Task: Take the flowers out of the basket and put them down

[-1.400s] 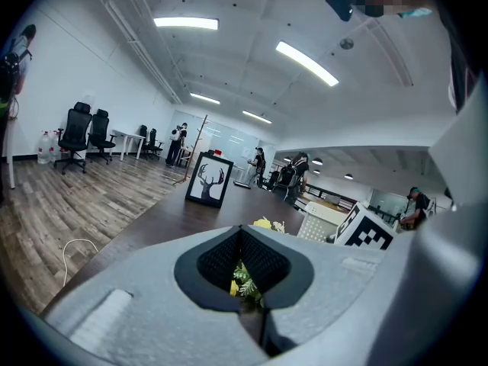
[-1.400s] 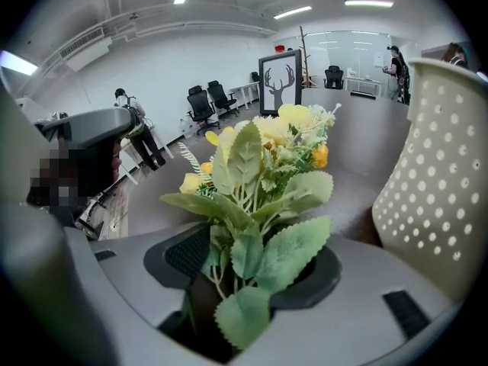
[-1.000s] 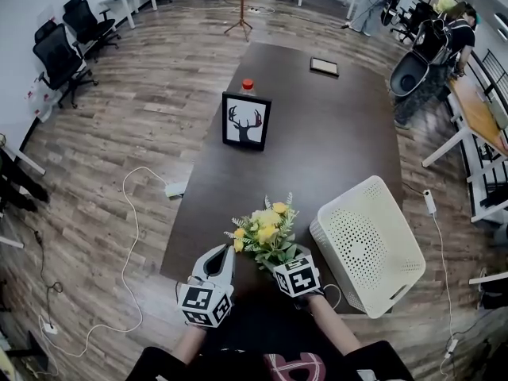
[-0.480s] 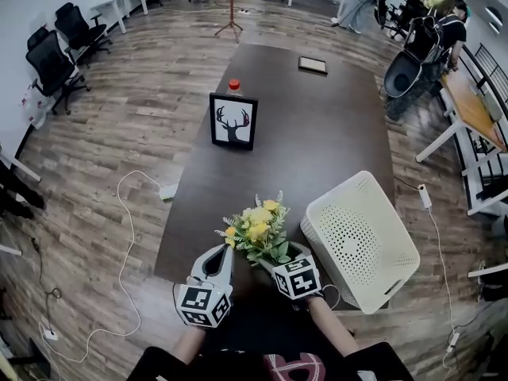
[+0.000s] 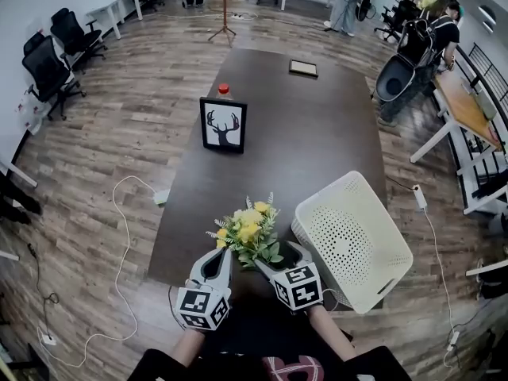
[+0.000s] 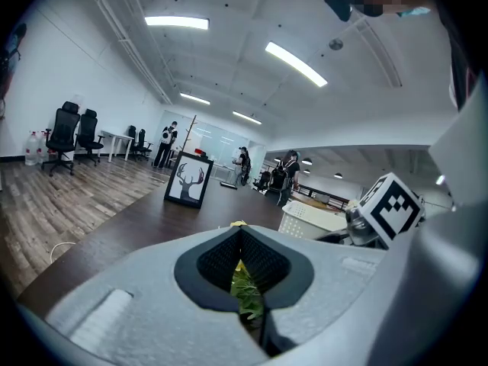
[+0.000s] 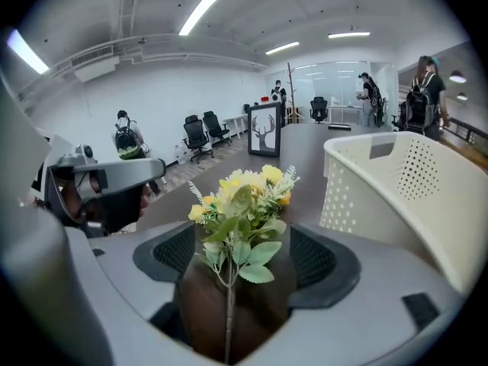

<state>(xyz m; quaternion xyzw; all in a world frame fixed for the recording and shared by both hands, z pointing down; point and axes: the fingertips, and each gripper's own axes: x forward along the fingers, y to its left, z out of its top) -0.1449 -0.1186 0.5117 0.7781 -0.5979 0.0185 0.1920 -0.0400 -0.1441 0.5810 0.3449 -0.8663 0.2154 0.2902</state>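
A bunch of yellow flowers [image 5: 244, 230] with green leaves lies on the dark table, just left of the white perforated basket [image 5: 353, 240]. My right gripper [image 5: 280, 255] is open at the stem end. Its jaws have just been opening. In the right gripper view the stem and leaves [image 7: 242, 204] run between the wide jaws, and the pads [image 7: 177, 254] do not touch them. My left gripper [image 5: 220, 258] hovers left of the bunch with its jaws together and nothing in them. Green leaves [image 6: 245, 292] show through the slit between its pads.
A framed deer picture [image 5: 223, 125] stands mid-table, with a red-capped bottle [image 5: 224, 90] behind it and a dark flat tablet [image 5: 302, 68] at the far end. The near table edge runs just below both grippers. People and office chairs are at the room's back.
My right gripper has lifted and drawn back from the flowers, and its open jaws now show. The bunch stays lying on the table. My left gripper has edged forward beside it.
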